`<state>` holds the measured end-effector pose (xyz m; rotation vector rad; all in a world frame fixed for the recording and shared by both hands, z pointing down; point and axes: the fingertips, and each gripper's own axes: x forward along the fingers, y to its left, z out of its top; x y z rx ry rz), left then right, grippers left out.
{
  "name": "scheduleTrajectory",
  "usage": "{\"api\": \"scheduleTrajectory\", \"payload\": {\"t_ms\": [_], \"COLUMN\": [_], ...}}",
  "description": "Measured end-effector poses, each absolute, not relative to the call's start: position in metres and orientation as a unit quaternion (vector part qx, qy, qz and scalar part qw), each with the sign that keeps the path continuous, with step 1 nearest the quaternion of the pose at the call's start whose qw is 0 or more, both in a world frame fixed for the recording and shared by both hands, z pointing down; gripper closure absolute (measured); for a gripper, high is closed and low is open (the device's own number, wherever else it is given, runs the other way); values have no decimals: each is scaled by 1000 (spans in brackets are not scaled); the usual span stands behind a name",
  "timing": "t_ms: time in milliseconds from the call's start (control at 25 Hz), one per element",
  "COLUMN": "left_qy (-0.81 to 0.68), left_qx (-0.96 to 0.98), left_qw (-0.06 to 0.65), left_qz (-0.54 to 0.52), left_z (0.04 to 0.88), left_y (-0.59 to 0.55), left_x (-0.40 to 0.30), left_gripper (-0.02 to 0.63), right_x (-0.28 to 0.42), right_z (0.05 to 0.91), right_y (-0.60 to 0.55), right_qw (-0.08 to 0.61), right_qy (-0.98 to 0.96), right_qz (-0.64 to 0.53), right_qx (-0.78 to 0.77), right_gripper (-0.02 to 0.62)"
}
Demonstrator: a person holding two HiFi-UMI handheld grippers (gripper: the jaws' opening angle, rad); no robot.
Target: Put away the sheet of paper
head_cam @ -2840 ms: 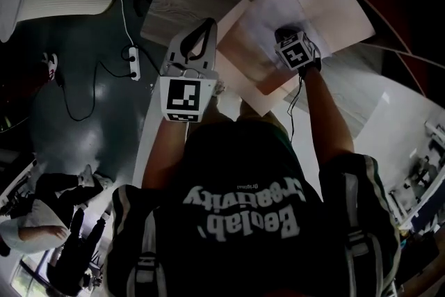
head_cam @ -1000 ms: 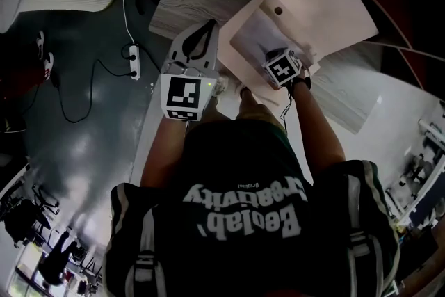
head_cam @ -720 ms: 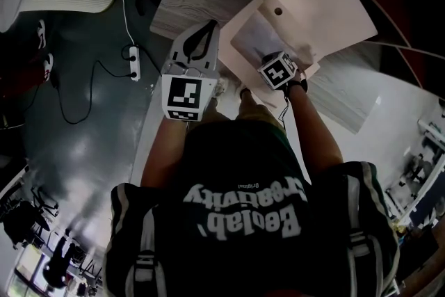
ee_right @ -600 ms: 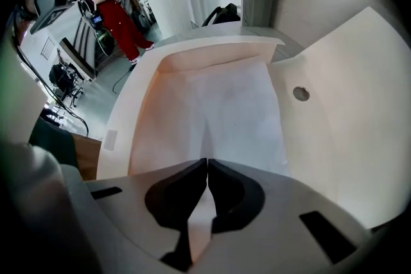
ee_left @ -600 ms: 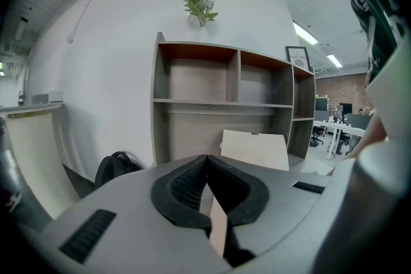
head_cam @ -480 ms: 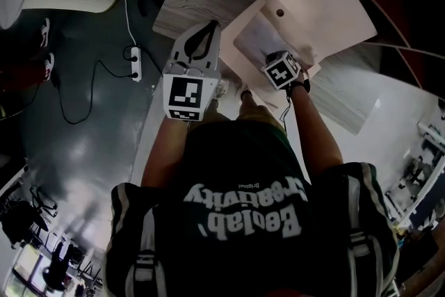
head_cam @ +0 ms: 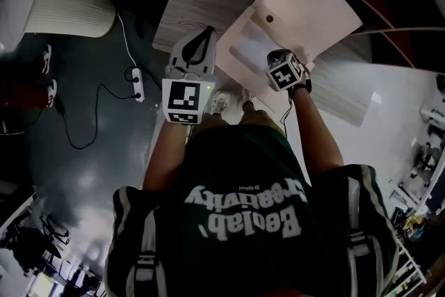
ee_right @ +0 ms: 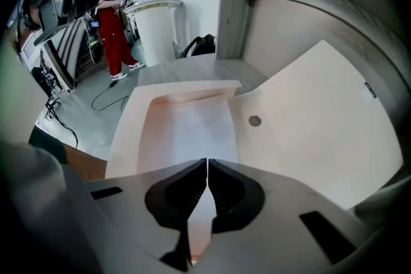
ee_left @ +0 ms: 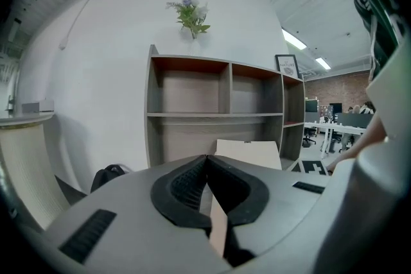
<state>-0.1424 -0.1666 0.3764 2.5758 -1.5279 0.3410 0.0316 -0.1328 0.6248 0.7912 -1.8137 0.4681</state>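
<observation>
An open cream folder (head_cam: 313, 3) lies on a grey wooden top, its flap with a round snap (ee_right: 255, 120) folded back. The sheet of paper (ee_right: 186, 131) lies flat inside the folder's pocket, and it shows pale in the head view too (head_cam: 247, 52). My right gripper (head_cam: 278, 60) hangs above the pocket's near edge and points steeply down; in its own view (ee_right: 207, 163) the jaws are shut with nothing between them. My left gripper (head_cam: 207, 31) is held to the left of the folder, near level. It is shut and empty (ee_left: 207, 157), with the flap (ee_left: 247, 152) just beyond its tips.
The grey wooden top (head_cam: 201, 0) belongs to a low shelf unit (ee_left: 218, 112) with a plant (ee_left: 191, 15) on it. A white ribbed column (head_cam: 69, 7), a power strip (head_cam: 137, 73) with cables and a black bag (ee_left: 109, 175) are on the floor at left. A person in red (ee_right: 115, 42) stands far off.
My right gripper has lifted off the folder's inside, staying shut. The left gripper has risen slightly. The paper and folder lie as before.
</observation>
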Motion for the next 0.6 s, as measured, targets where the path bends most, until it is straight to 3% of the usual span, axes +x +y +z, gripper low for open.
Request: {"api": "scheduleTrajectory", "payload": {"t_ms": [600], "left_qy": [-417], "left_qx": [902], "left_qw": [38], "left_qz": [103], "left_z": [355], "left_y": [-133], "left_x": [-109], "left_gripper": [588], "right_x": [34], "right_z": [493], "right_y": [-118], "right_qw": [415], "right_qy": [-759], "right_qz": [103], "right_qx": [491], "right_gripper": [558]}}
